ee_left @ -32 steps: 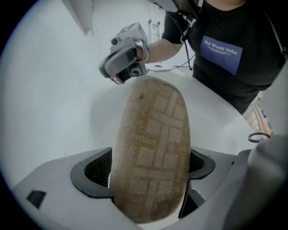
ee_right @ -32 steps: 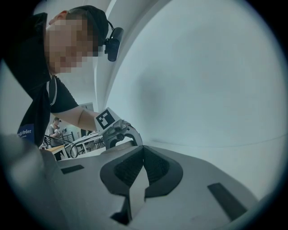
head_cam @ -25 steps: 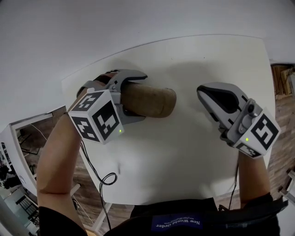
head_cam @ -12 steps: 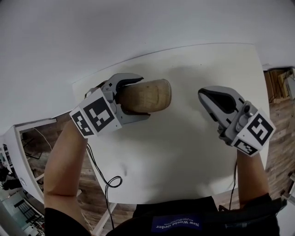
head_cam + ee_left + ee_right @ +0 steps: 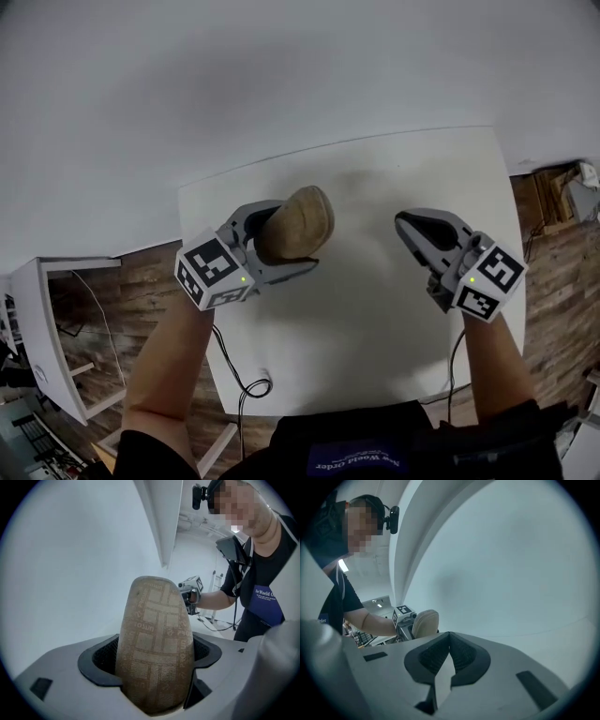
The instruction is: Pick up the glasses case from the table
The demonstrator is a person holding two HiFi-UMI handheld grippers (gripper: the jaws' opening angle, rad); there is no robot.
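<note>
brown woven-fabric oblong glasses case (image 5: 298,223) is held near one end by the left gripper (image 5: 292,239) fingers, above the white worktop (image 5: 375,309); right gripper (image 5: 411,230) fingers are closed, empty. judged light, stiff, grippy.

2 grippers, 1 per hand, left gripper (image 5: 289,240) jaws clamped on glasses case (image 5: 302,220) (pads pressing both sides), right gripper (image 5: 406,225) jaws together, nothing between, left forearm (image 5: 167,370) and right forearm (image 5: 492,361) bare, extended forward, well apart
</note>
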